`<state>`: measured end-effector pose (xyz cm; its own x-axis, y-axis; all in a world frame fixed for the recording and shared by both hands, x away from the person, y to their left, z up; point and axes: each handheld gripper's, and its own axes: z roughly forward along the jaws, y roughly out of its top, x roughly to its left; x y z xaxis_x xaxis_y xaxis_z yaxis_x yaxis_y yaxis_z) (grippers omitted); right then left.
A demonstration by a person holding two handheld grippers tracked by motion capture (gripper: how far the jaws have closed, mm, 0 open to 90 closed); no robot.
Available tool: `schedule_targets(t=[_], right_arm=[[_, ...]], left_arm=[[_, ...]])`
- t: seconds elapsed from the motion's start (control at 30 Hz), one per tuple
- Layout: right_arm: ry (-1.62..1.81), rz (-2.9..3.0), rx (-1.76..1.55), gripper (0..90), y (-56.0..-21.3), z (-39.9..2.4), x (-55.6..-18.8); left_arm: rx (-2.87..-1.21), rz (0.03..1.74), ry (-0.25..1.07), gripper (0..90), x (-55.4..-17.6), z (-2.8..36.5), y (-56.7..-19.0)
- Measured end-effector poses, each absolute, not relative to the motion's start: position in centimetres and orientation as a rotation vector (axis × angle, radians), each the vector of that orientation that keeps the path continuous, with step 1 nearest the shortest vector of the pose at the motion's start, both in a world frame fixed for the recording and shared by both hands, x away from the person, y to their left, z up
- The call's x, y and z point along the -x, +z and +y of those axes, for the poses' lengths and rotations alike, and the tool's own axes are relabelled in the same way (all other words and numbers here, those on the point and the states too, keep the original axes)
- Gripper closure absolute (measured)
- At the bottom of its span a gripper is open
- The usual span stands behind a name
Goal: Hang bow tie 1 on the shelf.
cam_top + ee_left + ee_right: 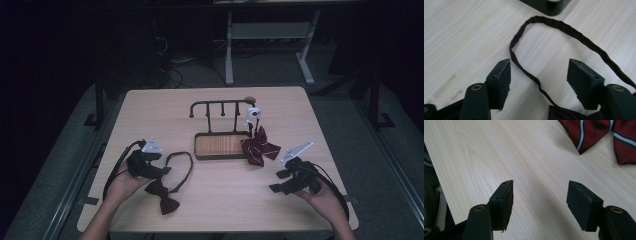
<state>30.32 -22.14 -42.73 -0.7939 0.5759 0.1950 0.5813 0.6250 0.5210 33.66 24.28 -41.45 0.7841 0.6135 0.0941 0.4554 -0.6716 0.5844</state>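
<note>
Left claw (539, 72) open over thin dark brown bow-tie strap (564, 27) on light wood tabletop (461, 37), right claw (540, 192) open, empty, near red striped bow tie (596, 132)

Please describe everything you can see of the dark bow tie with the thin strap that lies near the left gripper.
The dark brown fabric bow tie lies flat on the light wooden table, near its front edge. Its knotted bow points toward the person, and its thin, slightly wavy neck strap forms a closed loop reaching toward the dark hanger stand's tray. The left gripper hovers at the strap; one side of the loop runs between its open jaws, which do not press it.
</note>
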Motion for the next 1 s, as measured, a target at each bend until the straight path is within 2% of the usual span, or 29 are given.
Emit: schedule_targets(t=[0.33, 0.63, 0.73, 0.8, 1.0], right_arm=[[-0.932, -2.822, 1.018, 36.3, -42.6, -22.3, -30.3], [-0.943, -2.826, 1.008, 36.3, -42.5, -22.4, -30.2], [-0.946, -2.830, 1.006, 36.3, -42.4, -22.4, -30.1], [-0.947, -2.829, 1.004, 36.3, -42.4, -22.4, -30.1], [-0.949, -2.829, 1.002, 36.3, -42.4, -22.4, -30.1]], left_arm=[[-2.466, 0.811, 0.281, 52.0, -36.1, 23.6, -41.0], [-2.541, 0.796, 0.301, 57.5, -37.5, 22.4, -40.8], [-2.547, 0.807, 0.287, 61.4, -38.2, 22.2, -41.0], [-2.557, 0.807, 0.270, 67.2, -38.6, 22.3, -41.3], [-2.593, 0.847, 0.245, 69.6, -39.7, 22.1, -42.3]])
